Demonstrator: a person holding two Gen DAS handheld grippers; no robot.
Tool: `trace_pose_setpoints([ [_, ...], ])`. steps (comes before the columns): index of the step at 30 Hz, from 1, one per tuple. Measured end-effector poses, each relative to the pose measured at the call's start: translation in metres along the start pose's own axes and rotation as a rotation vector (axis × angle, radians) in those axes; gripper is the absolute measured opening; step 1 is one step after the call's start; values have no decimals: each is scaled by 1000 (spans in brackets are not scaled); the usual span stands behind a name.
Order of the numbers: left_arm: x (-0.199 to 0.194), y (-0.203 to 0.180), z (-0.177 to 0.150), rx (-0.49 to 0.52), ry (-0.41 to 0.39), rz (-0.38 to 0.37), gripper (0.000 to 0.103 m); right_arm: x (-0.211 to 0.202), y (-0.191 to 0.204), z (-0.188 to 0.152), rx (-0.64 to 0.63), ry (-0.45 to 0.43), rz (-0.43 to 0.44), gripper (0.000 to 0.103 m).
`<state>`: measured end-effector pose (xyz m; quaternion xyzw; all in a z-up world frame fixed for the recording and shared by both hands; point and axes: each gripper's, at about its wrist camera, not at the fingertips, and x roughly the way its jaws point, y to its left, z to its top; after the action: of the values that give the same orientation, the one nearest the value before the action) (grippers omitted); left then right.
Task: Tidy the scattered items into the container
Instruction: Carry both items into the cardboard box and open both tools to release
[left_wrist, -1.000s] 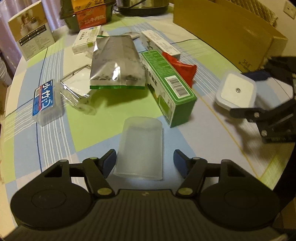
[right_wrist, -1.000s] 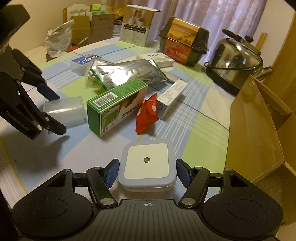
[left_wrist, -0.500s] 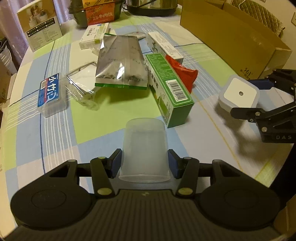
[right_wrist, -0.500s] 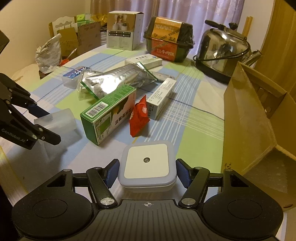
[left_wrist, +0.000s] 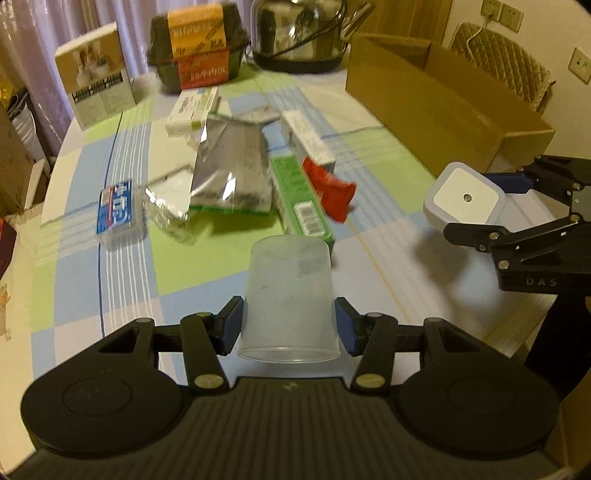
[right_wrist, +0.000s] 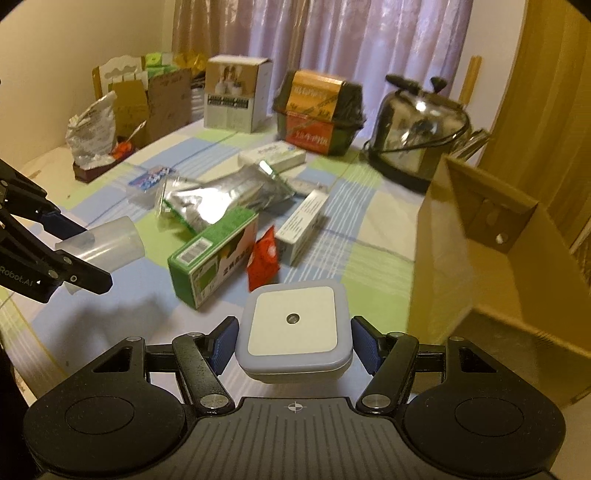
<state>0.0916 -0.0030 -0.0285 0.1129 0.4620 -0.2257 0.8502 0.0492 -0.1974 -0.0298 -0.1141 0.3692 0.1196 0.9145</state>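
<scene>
Grippers each holding one item above the checked tablecloth (left_wrist: 122, 280).

Left gripper (left_wrist: 289, 326) pinches a translucent plastic cup (left_wrist: 289, 295) between its blue pads, mouth toward the camera; in the right wrist view the cup (right_wrist: 105, 242) is clear of the cloth. Right gripper (right_wrist: 293, 341) clamps a square white night light (right_wrist: 293, 326) by its sides, raised off the table just beside the open cardboard box (right_wrist: 491, 258), which stands at the table's right edge. Between the two lie a green carton (left_wrist: 301, 199), a red snack packet (left_wrist: 332, 190) touching it, a silver foil pouch (left_wrist: 231, 173), a white carton (left_wrist: 308, 142) and a blue-labelled clear case (left_wrist: 118, 210). Motion blur leaves the print on them unreadable, and the box's inside seems bare, though only part shows.
</scene>
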Motion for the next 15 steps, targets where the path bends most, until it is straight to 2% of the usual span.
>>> trace_pose_setpoints([
  [8,-27,-35,39,52,-93,-19,48,-43,-24,20,4,-94,-67,68],
  [15,-36,-83,84,109,-174,-78,48,-73,-72,33,45,-165,-165,68],
])
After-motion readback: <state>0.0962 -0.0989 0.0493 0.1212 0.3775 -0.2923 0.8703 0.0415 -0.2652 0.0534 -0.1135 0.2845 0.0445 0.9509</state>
